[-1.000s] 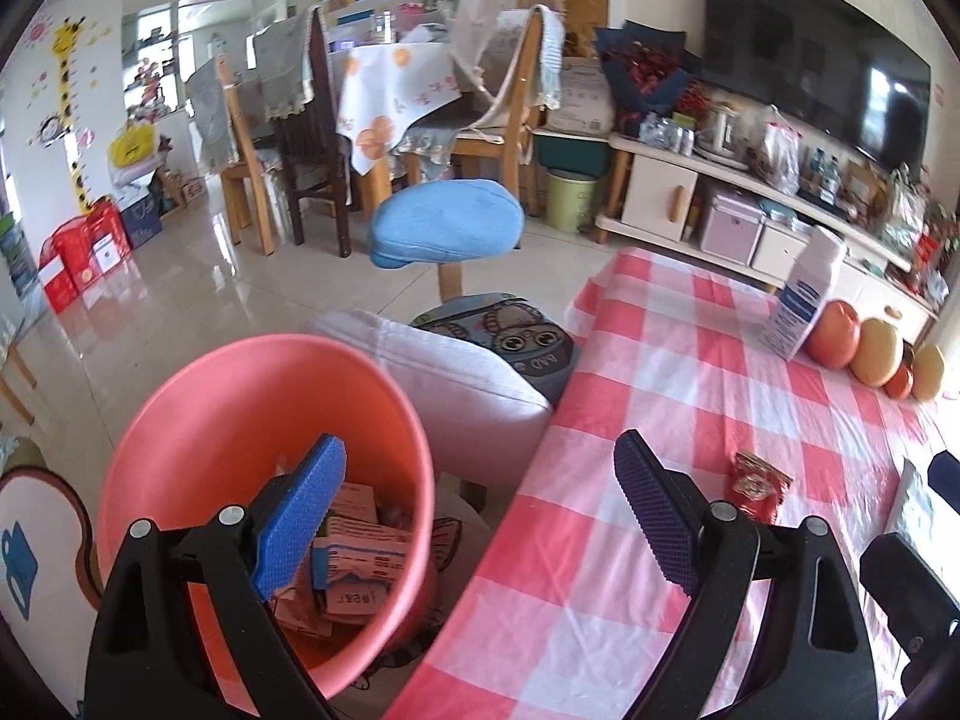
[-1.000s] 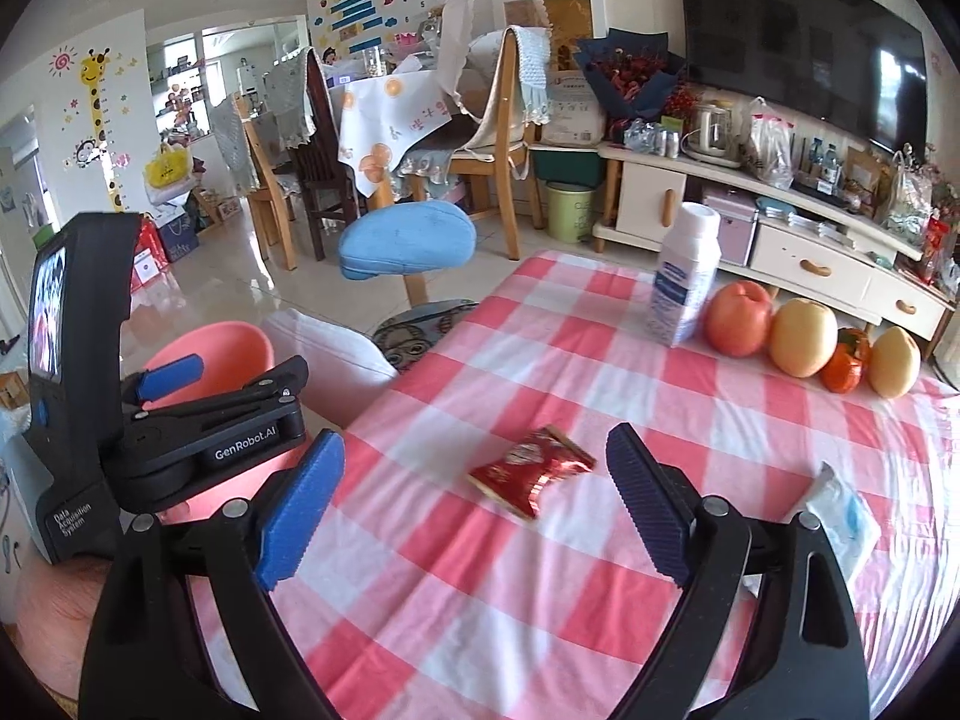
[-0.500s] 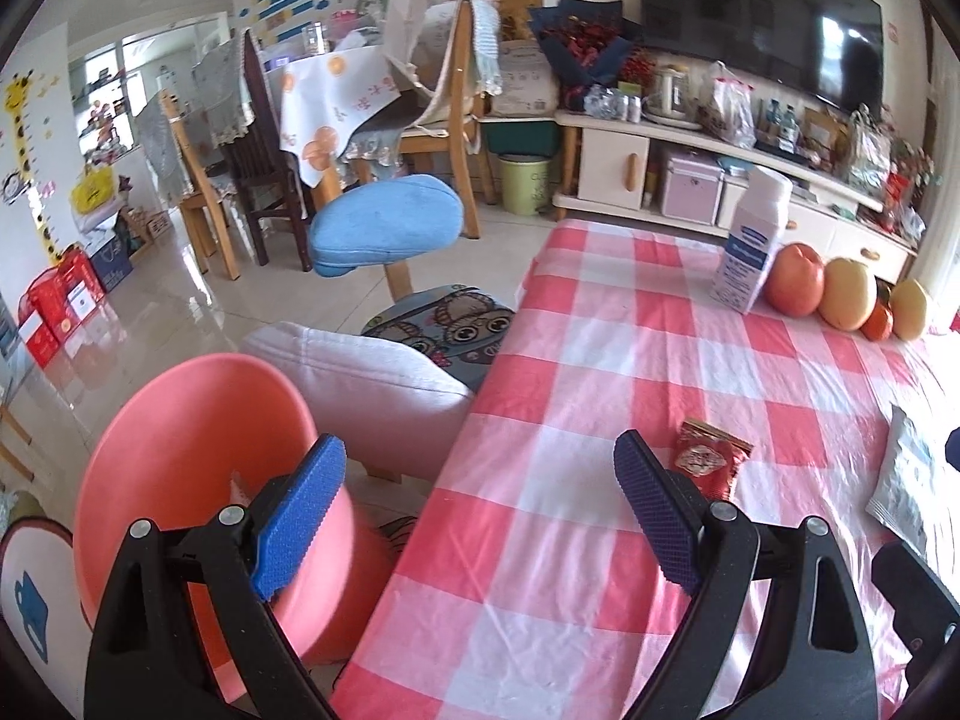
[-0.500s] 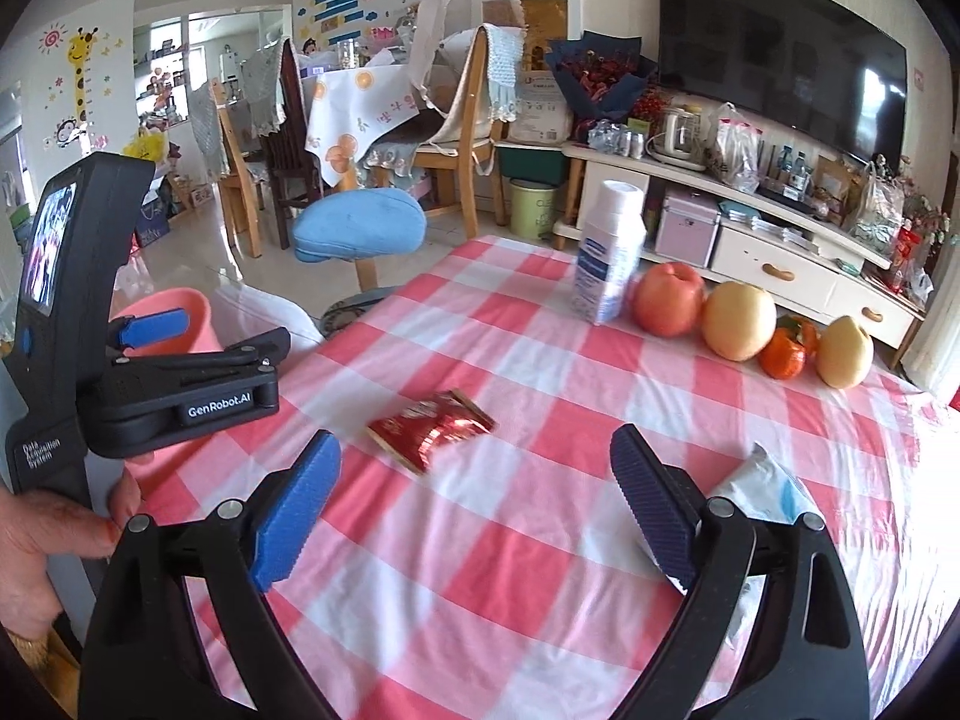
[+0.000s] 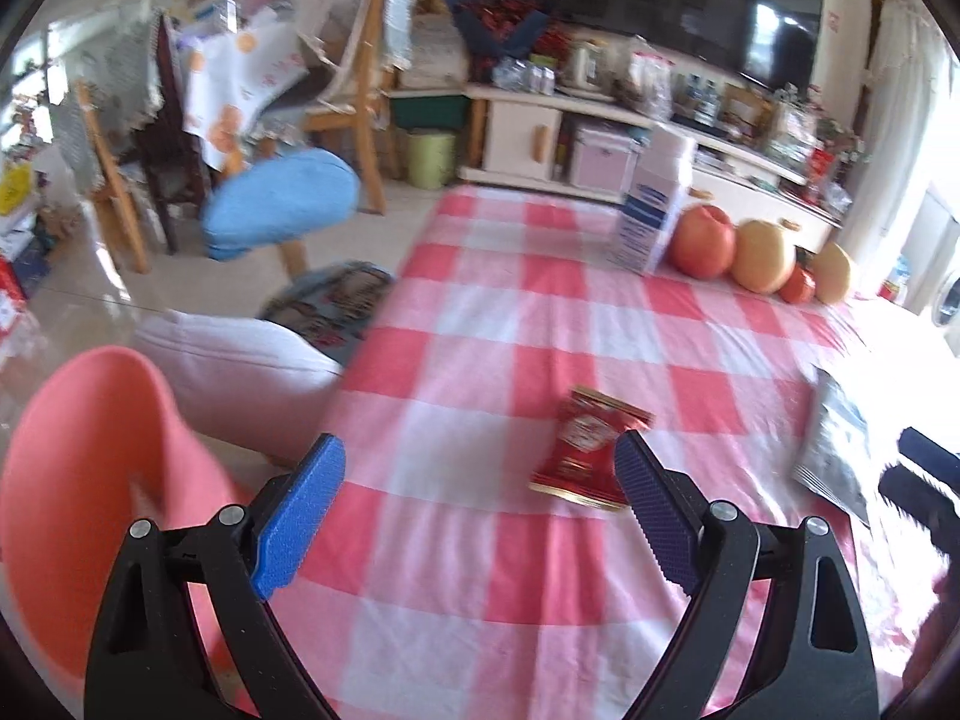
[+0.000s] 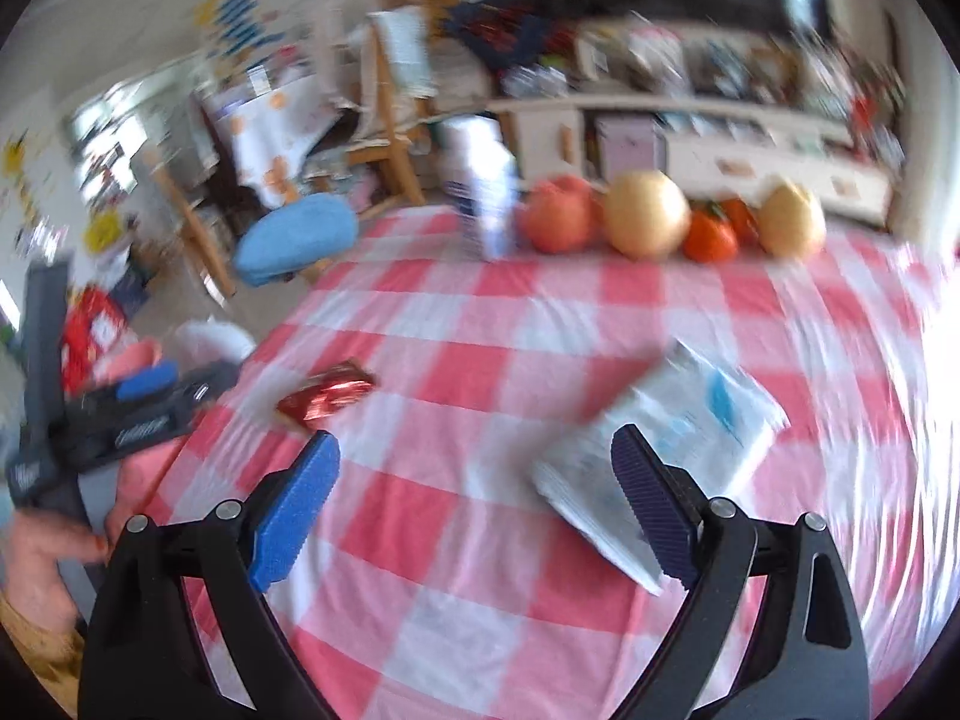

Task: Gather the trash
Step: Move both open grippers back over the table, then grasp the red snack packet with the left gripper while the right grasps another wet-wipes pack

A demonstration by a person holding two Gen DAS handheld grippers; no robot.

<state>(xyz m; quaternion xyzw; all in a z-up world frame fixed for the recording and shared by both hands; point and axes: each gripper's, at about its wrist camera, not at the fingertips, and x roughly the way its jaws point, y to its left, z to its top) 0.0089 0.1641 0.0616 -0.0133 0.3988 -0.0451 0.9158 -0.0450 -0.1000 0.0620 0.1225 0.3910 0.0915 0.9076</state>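
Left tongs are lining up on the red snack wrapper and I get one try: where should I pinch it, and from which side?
Come from above. The red snack wrapper lies flat on the checked tablecloth, its long axis running away from the left tongs, so close across the puffed middle rather than the thin crimped ends.

Bare checked cloth [image 5: 480,540] before red wrapper [image 5: 585,450]

1. A pale glossy tiled floor [image 5: 90,294] reflects daylight
2. Wooden dining chairs [image 5: 366,120] draped with cloths stand around a table under a white cloth with orange prints [image 5: 234,78]
3. A long white low cabinet [image 5: 600,138] runs along the far wall beneath a large black wall-mounted television [image 5: 690,12]
4. A small green bin [image 5: 429,159] sits on the floor beside the cabinet
5. Strong white light floods in from the right edge [image 6: 936,360]
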